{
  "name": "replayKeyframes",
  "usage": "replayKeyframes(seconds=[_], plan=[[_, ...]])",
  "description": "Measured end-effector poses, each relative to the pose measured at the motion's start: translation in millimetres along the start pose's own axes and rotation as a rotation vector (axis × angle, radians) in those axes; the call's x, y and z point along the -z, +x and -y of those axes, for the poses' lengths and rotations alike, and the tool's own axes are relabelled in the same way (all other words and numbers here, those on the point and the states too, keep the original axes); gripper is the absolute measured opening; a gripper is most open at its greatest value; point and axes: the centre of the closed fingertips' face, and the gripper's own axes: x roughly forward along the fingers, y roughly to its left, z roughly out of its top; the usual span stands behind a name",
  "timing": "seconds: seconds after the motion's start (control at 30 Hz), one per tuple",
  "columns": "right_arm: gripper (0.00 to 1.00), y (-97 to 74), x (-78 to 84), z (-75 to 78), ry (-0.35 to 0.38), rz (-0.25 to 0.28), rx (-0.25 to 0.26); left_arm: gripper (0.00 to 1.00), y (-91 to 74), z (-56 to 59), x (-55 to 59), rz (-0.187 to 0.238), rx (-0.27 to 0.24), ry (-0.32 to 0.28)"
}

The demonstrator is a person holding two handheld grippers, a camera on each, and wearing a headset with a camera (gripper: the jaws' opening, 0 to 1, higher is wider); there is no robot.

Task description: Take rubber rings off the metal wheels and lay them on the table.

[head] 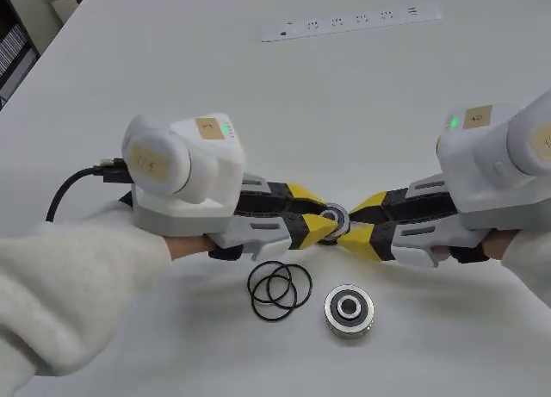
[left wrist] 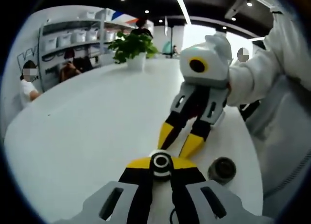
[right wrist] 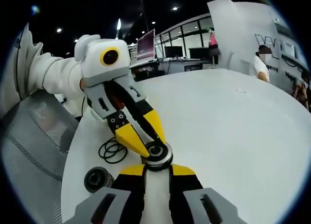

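Head view: left claw (head: 318, 213) grips metal wheel (head: 335, 216) flat, bore pointing up.

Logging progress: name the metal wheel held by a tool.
The wheel clamped in the left tool; the other wheel lies flat on the table beside the black rings.

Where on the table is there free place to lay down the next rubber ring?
Free: the broad bare table between the power strip and the left claw and right claw; also the patch right of the spare wheel. Crowded: the near side of the claws, where loose rubber rings and that wheel lie close together.
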Motion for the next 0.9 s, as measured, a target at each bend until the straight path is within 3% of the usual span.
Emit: replayKeyframes(seconds=[0.03, 0.17, 0.27, 0.5, 0.57, 0.67, 0.7, 0.73, 0.8, 0.9], plan=[[0.15, 0.2, -0.3, 0.0, 0.005, 0.0, 0.001, 0.14, 0.2, 1.4, -0.5, 0.0, 0.009, 0.037], [0.11, -0.6, -0.1, 0.6, -0.003, -0.003, 0.001, 0.13, 0.5, 2.6, -0.5, 0.003, 0.015, 0.021], [0.0, -1.9, 2.2, 4.2, -0.036, -0.018, 0.022, 0.13, -0.1, 3.7, -0.5, 0.005, 0.018, 0.018], [0.0, -1.0, 2.4, 8.9, 0.006, -0.027, 0.042, 0.13, -1.2, 6.9, -0.3, 0.006, 0.017, 0.03], [0.0, -0.8, 2.5, 9.4, 0.11, -0.021, 0.049, 0.13, -1.8, 7.3, 0.3, 0.007, 0.017, 0.039], [0.0, -1.1, 0.3, 13.7, 0.208, 0.016, 0.061, 0.13, -2.6, 7.1, 0.9, 0.013, 0.016, 0.044], [0.0, -2.0, 1.6, 13.0, 0.254, 0.017, 0.053, 0.13, -2.9, 7.5, 1.3, 0.017, 0.014, 0.049], [0.0, -2.6, 1.0, 12.7, 0.337, 0.035, 0.03, 0.13, -3.4, 7.0, 1.7, 0.025, 0.013, 0.046], [0.0, -6.2, -2.5, 16.2, 0.438, 0.084, 0.014, 0.13, -3.7, 6.6, 1.6, 0.034, 0.01, 0.047], [0.0, -12.1, -9.6, 17.3, 0.545, 0.147, -0.019, 0.13, -3.7, 6.3, 0.9, 0.034, 0.009, 0.05]])
